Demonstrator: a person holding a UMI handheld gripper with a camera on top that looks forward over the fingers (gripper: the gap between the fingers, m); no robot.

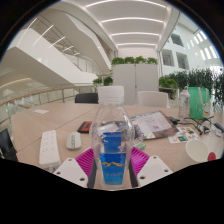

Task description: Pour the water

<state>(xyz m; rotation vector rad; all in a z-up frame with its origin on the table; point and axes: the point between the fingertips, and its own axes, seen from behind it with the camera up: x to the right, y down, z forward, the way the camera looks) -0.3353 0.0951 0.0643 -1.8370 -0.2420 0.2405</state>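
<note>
Clear ribbed plastic bottle (112,152) (blue label) clamped between the jaws

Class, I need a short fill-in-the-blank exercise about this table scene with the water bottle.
1. The bottle stands between the gripper's two ____.
2. The bottle's label is ____ in colour.
3. The bottle's opening has no ____ on it.
4. To one side of the bottle, on the table, lies a white ____.

Answers: fingers; blue; cap; power strip
</note>
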